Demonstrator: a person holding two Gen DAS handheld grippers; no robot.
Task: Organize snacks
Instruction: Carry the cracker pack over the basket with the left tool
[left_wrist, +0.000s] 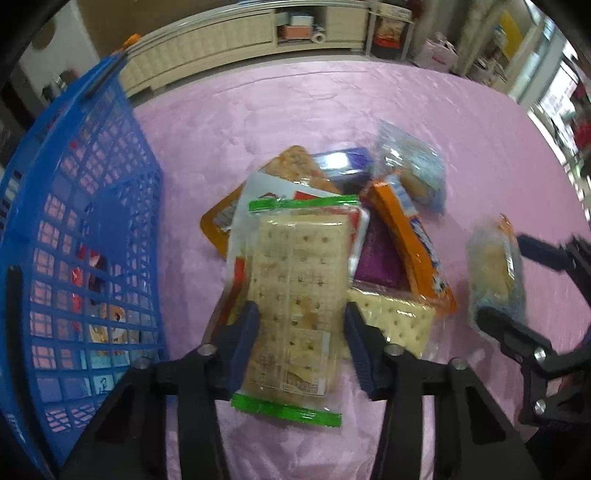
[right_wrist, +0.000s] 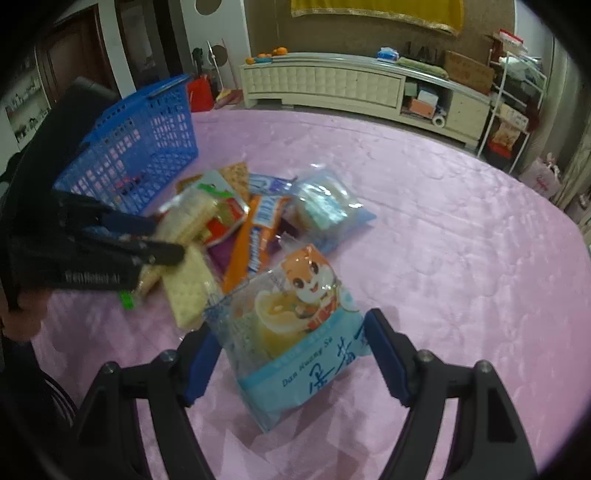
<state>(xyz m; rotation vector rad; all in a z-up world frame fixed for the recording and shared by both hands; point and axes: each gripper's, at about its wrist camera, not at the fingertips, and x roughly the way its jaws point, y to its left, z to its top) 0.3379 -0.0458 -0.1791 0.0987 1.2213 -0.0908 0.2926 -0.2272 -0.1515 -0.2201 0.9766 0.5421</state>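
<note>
A pile of snack packets (left_wrist: 369, 236) lies on the pink tablecloth (left_wrist: 258, 122). My left gripper (left_wrist: 301, 314) is shut on a green-edged clear pack of crackers (left_wrist: 295, 288), held above the pile. A blue mesh basket (left_wrist: 81, 240) stands to its left with a few packets inside. My right gripper (right_wrist: 291, 332) is shut on a blue and clear egg-yolk pastry packet with a cartoon squirrel (right_wrist: 295, 325). That packet shows in the left wrist view (left_wrist: 495, 277) at the right. The left gripper also shows in the right wrist view (right_wrist: 162, 240).
An orange wafer pack (left_wrist: 413, 243), a purple pack (left_wrist: 376, 258), another cracker pack (left_wrist: 395, 321) and a clear blue pastry bag (left_wrist: 410, 166) lie in the pile. A cream cabinet (right_wrist: 332, 85) and a wire shelf (right_wrist: 517, 92) stand beyond the table.
</note>
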